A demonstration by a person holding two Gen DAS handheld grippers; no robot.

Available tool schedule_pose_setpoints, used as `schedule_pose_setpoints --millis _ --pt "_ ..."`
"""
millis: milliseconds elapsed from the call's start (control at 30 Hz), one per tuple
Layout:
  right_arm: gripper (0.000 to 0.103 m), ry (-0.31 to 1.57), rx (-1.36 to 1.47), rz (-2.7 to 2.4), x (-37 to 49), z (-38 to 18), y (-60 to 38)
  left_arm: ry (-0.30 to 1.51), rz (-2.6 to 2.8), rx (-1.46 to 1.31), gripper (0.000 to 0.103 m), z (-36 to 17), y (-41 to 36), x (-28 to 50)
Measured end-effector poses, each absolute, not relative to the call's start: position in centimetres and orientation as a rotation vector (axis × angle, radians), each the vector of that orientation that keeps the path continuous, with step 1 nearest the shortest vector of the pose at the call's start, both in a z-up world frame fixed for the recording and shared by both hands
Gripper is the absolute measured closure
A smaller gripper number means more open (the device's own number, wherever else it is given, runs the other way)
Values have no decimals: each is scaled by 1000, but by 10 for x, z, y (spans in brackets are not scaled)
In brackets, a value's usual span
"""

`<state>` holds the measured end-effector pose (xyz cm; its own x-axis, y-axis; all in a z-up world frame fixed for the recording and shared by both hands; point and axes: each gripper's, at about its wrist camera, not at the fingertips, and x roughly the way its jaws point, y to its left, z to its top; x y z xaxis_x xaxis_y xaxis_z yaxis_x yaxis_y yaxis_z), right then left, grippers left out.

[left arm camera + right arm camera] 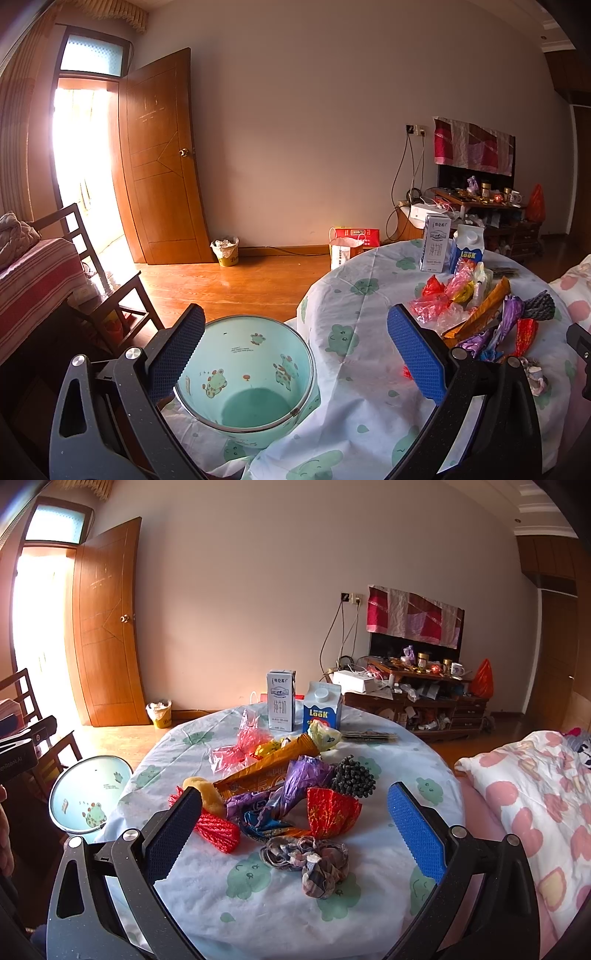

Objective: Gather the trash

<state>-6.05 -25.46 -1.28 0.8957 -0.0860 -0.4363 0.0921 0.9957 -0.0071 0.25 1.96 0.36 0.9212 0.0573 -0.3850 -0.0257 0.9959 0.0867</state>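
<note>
A heap of trash lies on the round table (258,915): a red wrapper (218,830), purple wrappers (295,779), an orange cone wrapper (266,768), a red-gold wrapper (328,808), crumpled plaid paper (314,860) and pink cellophane (240,746). Behind the heap stand a white milk carton (281,699) and a blue carton (322,709). My right gripper (295,830) hovers open just short of the heap, holding nothing. A teal frog-print bin (240,354) stands empty at the table's left edge. My left gripper (295,350) is open above it, its left finger over the rim.
The tablecloth (354,387) hangs over the table edge beside the bin. A dark wooden chair (110,295) stands to the left, and a pink-spotted quilt (535,794) lies to the right. A yellow waste basket (225,251) sits by the open door. A paper bag (345,251) rests on the floor.
</note>
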Motion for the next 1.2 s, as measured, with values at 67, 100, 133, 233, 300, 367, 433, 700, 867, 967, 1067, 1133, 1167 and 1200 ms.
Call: schedule_pose_setpoints --millis 67,100,133,233,300,367,433,700,867,967,1067,1133,1167,1200 --pt "5 451 14 -93 -61 -13 -255 398 42 79 6 4 20 3" --pt "5 450 14 -93 -61 -13 -255 397 43 81 6 4 20 2" --pt "5 449 14 -93 -61 -13 -255 398 44 81 6 3 20 3" --pt "5 451 15 -92 -60 -12 -255 398 44 80 6 3 20 3" --pt "5 450 14 -93 -60 -13 -254 397 44 81 6 3 20 3" --pt "5 452 13 -92 -60 -13 -255 397 43 80 6 4 20 3" --pt "5 452 13 -93 -60 -12 -255 397 44 81 6 3 20 3" --pt "5 455 13 -91 -60 -14 -254 400 47 81 6 2 22 3" --pt "5 459 12 -92 -60 -15 -254 402 46 81 6 2 23 3" --pt "5 462 11 -94 -59 -17 -254 406 49 84 6 -2 22 5" --pt "5 481 4 -101 -55 -24 -256 424 45 95 6 -10 19 9" --pt "5 496 3 -107 -51 -30 -258 450 42 104 6 -18 16 13" --pt "5 501 2 -111 -50 -33 -260 459 43 110 6 -22 14 15" --pt "5 505 1 -115 -48 -35 -261 468 43 116 6 -26 12 16"
